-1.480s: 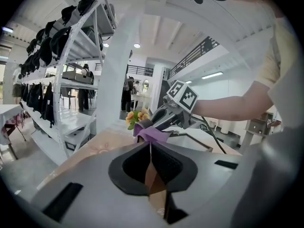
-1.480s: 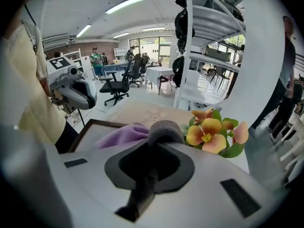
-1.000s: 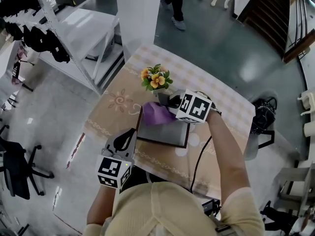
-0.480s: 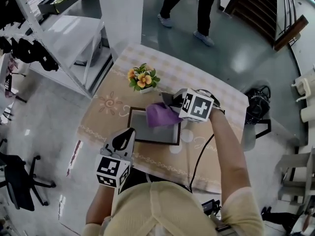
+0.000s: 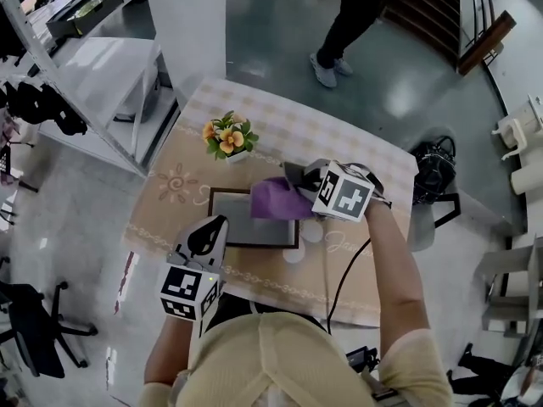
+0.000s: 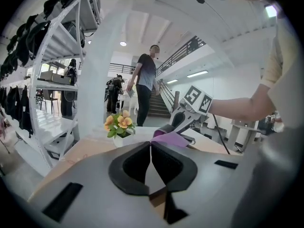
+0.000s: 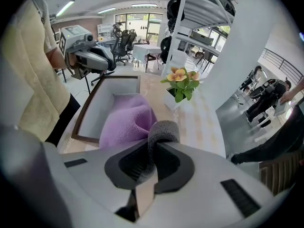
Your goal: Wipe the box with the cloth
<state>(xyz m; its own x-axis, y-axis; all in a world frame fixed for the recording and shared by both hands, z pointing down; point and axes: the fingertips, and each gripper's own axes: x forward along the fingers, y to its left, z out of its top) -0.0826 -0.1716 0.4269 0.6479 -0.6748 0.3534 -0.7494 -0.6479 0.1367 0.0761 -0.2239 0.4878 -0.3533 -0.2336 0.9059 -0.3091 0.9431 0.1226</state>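
A flat box (image 5: 246,225) with a grey top and dark brown frame lies on the beige tablecloth (image 5: 339,147). My right gripper (image 5: 293,185) is shut on a purple cloth (image 5: 277,200), which rests on the box's far right corner. In the right gripper view a fold of the cloth (image 7: 128,122) is pinched between the jaws of my right gripper (image 7: 154,144), above the box (image 7: 102,103). My left gripper (image 5: 212,230) hovers at the box's near left part, shut and holding nothing; in its own view my left gripper (image 6: 151,145) has its tips touching.
A pot of orange flowers (image 5: 227,138) stands just beyond the box. A cable (image 5: 346,270) trails from my right arm over the table's near edge. White shelving (image 5: 102,66) and a pillar (image 5: 182,24) stand to the left, and a person (image 5: 356,15) walks behind the table.
The right gripper has dragged the purple cloth along the box's far edge, from the left part to the right corner. The left gripper has stayed by the near left side.
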